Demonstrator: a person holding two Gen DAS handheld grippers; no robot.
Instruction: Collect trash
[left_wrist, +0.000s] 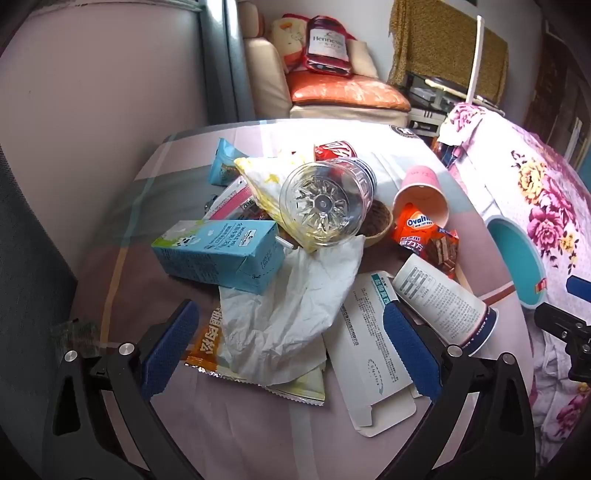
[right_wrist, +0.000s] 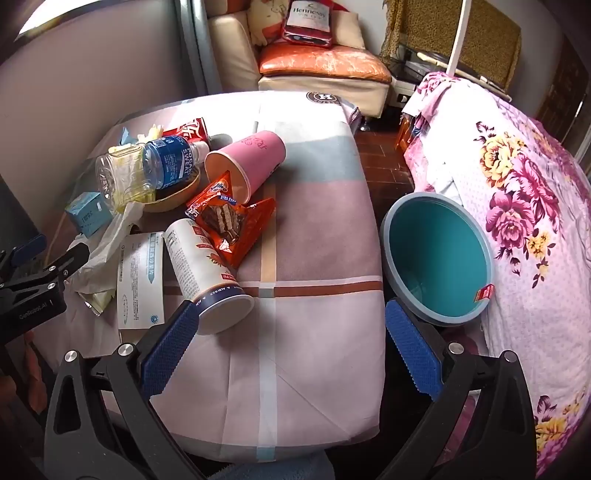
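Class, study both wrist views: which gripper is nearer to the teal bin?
Right. The right gripper hovers open at the table's edge, its right finger just beside the teal bin. The left gripper hovers open above the trash pile, with the bin far to its right.

A clear, glossy plastic bottle lies on crumpled white paper beside a matt cardboard milk carton. A shiny foil snack wrapper rests on the smooth woven tablecloth. The teal plastic bin looks smooth.
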